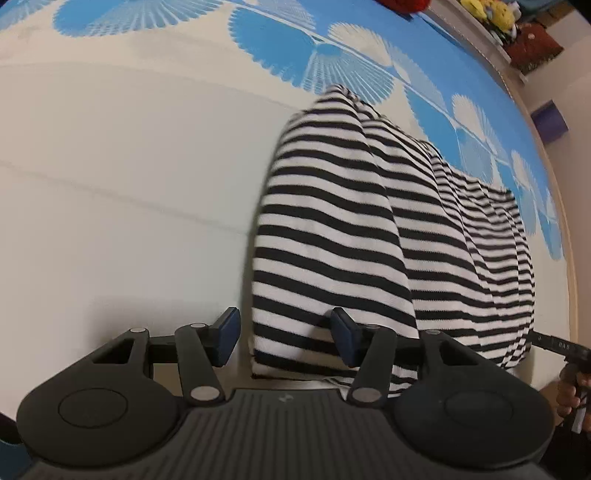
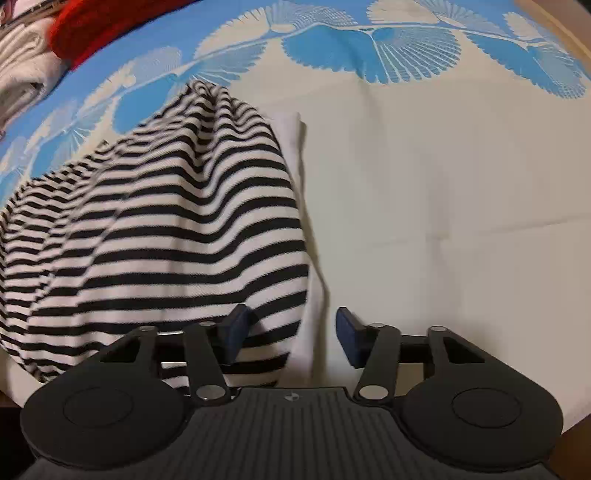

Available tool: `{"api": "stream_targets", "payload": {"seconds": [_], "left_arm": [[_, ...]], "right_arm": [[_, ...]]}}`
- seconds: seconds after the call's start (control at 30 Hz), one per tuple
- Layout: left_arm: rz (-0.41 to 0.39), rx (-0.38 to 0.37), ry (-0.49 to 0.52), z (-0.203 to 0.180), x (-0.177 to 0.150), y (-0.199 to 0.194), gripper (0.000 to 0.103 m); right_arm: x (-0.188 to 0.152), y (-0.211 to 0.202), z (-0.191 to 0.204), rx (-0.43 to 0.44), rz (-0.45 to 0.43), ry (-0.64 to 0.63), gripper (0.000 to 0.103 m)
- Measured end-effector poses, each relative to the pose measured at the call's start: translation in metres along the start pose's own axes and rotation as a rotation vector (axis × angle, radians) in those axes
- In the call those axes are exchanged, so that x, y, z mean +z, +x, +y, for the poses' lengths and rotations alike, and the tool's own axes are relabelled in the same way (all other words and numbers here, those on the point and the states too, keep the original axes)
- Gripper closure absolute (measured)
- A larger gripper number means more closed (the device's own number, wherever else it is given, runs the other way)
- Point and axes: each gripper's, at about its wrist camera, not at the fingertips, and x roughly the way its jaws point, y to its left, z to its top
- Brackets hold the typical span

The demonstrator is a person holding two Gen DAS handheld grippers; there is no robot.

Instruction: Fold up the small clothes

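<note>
A: Quick pass. Striped garment (image 1: 369, 229) lies bunched on the bed (image 1: 110, 166), close to its near edge, far end reaching toward the blue fan-print border (image 1: 280, 48). Left tongs (image 1: 284, 338) released, jaws apart around the garment's near left corner, pads not pressing. Right tongs (image 2: 291, 338) also released, astride the near right corner, nothing pinched.

B: Risks?

A: My guess: the near hem is by the bed's edge, so a careless drag could pull it off. Folds are humped and uneven; pinching now might catch several layers or just the top one, giving a crooked fold. There's a plain white layer (image 2: 295, 155) peeking out along the right side in the right wrist view; the right tongs could grab that instead of the stripes.

B: Materials?

A: Soft knit, black-and-white horizontal stripes, ribbed look, drapes in rounded ridges. Bedsheet is flat cream cloth with creases. Tong pads are dark blue, flat, rectangular; arms are matte black. Red fuzzy item (image 2: 96, 26) at the far left corner, well apart.
</note>
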Motion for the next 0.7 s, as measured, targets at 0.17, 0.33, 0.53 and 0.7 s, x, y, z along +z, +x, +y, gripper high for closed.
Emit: {"api": "stream_targets", "payload": {"seconds": [0.17,0.33,0.53,0.7], "left_arm": [[0.028,0.018,0.083,-0.016,-0.001,0.008,0.100],[-0.214,-0.106,0.017,0.003,-0.006,-0.052,0.102],[0.023,0.103,0.061,0.024,-0.019,-0.011,0.102],[0.043,0.124,0.074,0.014,-0.022,-0.011,0.100]], "right_arm": [[0.001,0.000,-0.004,0.047,0.009,0.014,0.066],[0.008,-0.052,-0.022,0.220,-0.237,0.142,0.096],[-0.008,-0.027,-0.026,0.046,-0.057,0.017,0.096],[-0.008,-0.031,-0.031,0.048,-0.068,0.073,0.096]]}}
